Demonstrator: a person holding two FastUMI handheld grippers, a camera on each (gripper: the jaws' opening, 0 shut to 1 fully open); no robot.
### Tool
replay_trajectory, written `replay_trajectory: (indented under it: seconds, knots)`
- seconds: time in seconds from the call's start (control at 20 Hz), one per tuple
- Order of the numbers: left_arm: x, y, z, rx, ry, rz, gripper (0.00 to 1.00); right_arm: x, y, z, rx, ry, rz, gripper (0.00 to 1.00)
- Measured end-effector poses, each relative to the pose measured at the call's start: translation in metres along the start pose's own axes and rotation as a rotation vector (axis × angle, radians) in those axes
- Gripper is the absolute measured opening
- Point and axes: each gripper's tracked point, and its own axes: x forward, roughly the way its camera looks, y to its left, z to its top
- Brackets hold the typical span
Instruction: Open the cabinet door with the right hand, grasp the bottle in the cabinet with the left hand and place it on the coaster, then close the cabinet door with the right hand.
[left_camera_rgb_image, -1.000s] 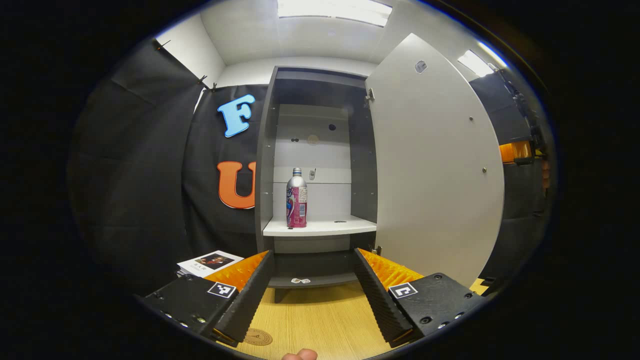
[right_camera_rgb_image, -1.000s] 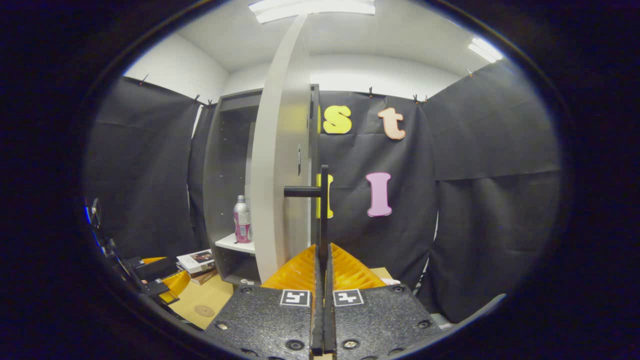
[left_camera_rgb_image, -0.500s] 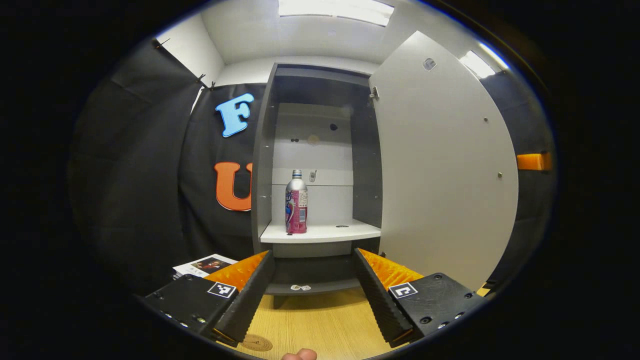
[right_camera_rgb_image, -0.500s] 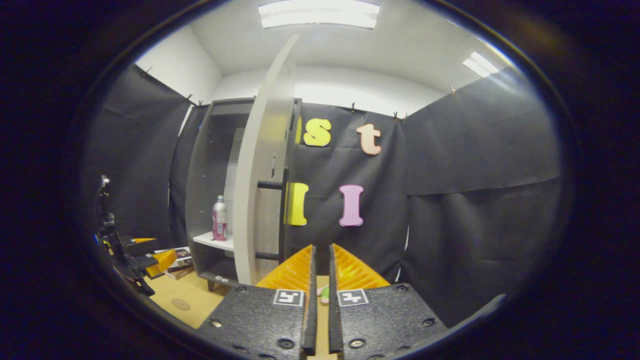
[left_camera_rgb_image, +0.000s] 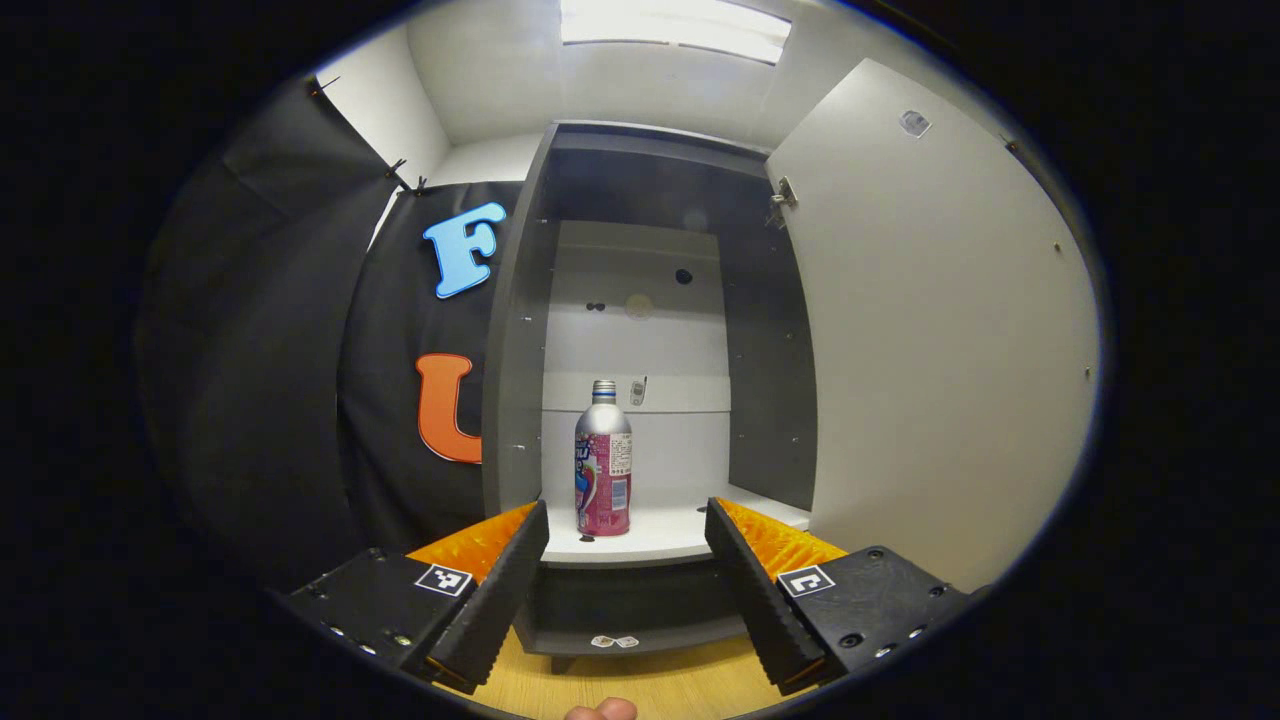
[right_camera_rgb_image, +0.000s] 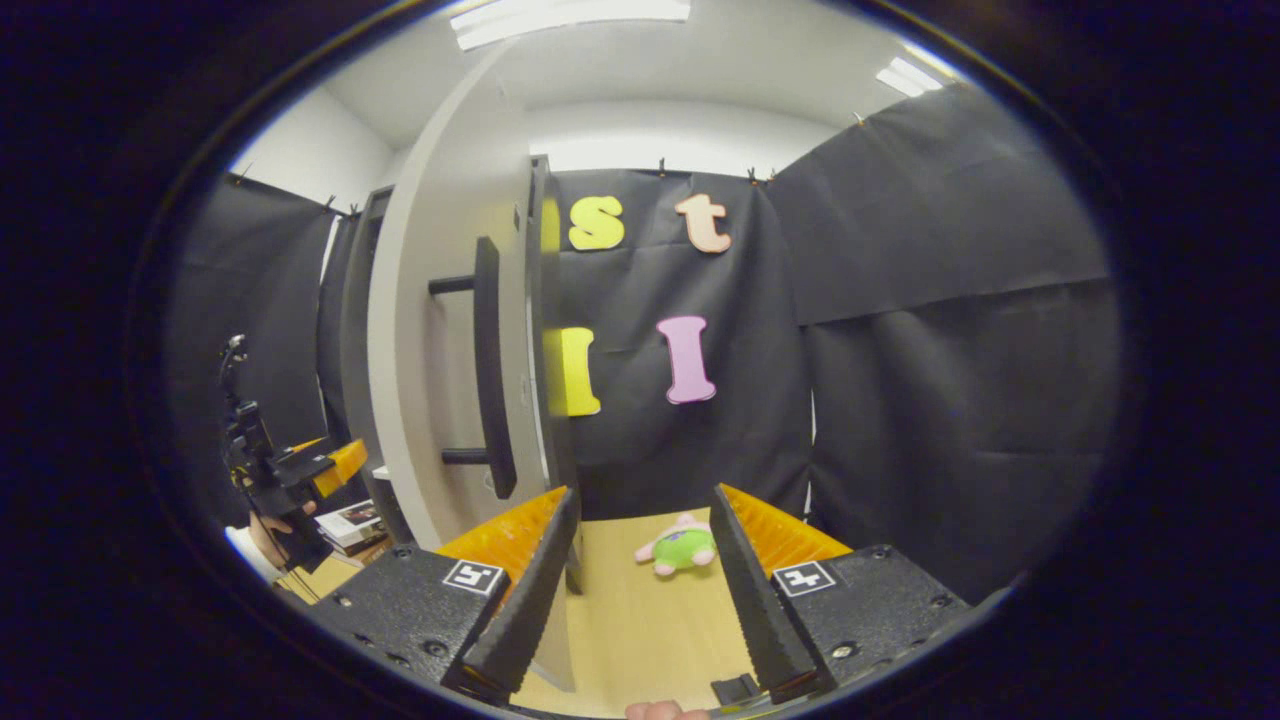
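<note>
Bottle (left_camera_rgb_image: 603, 458) stands upright on the white shelf (left_camera_rgb_image: 660, 530) inside the cabinet (left_camera_rgb_image: 512, 350), toward the shelf's left half, nothing touching it. Silver metal body and neck, capped, pink printed wrap on the lower part; looks rigid and slim, judged an easy side grasp.

Progress: cabinet door (left_camera_rgb_image: 940, 330) is swung wide open, so step one looks done. Bottle not yet grasped, coaster placement and door closing both left.

Left gripper (left_camera_rgb_image: 627, 575) points straight at the bottle, fingers spread wide, holding nothing, tips low in front of the shelf edge and short of the bottle. Next move, as a judgement: advance in until the fingers straddle the body, then close.

Right gripper (right_camera_rgb_image: 640, 590) also has its fingers apart and empty, off the door's dark bar handle (right_camera_rgb_image: 488, 365), which sits up-left of it. Wooden tabletop (right_camera_rgb_image: 640, 620) below, small green-pink plush toy (right_camera_rgb_image: 683, 546) lying on it near the booth wall. The left gripper shows in the right gripper view at far left with a hand (right_camera_rgb_image: 268, 535) holding it, books (right_camera_rgb_image: 352, 522) beside.
</note>
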Motion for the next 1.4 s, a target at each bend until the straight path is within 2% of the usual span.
replay_trajectory:
  seconds: [0.45, 0.7, 1.0, 1.15, 1.35, 1.4]
  knots:
    - [0.104, 0.012, -0.030, -0.010, 0.067, 0.053, 0.95, 0.006, -0.008, -0.003, -0.005, 0.017, 0.009, 0.82]
    - [0.143, 0.026, -0.047, -0.026, 0.098, 0.089, 0.95, 0.011, -0.018, -0.005, 0.022, 0.029, -0.013, 0.82]
    - [0.169, 0.037, -0.052, -0.011, 0.099, 0.109, 0.95, 0.016, -0.032, -0.007, 0.041, 0.029, -0.055, 0.82]
    - [0.178, 0.038, -0.051, 0.013, 0.096, 0.109, 0.95, 0.019, -0.031, -0.010, 0.051, 0.034, -0.056, 0.82]
    - [0.185, 0.037, -0.049, -0.003, 0.102, 0.092, 0.95, 0.020, -0.031, -0.014, 0.055, 0.039, -0.061, 0.82]
    - [0.187, 0.038, -0.048, -0.011, 0.096, 0.097, 0.84, 0.020, -0.031, -0.015, 0.057, 0.041, -0.061, 0.83]
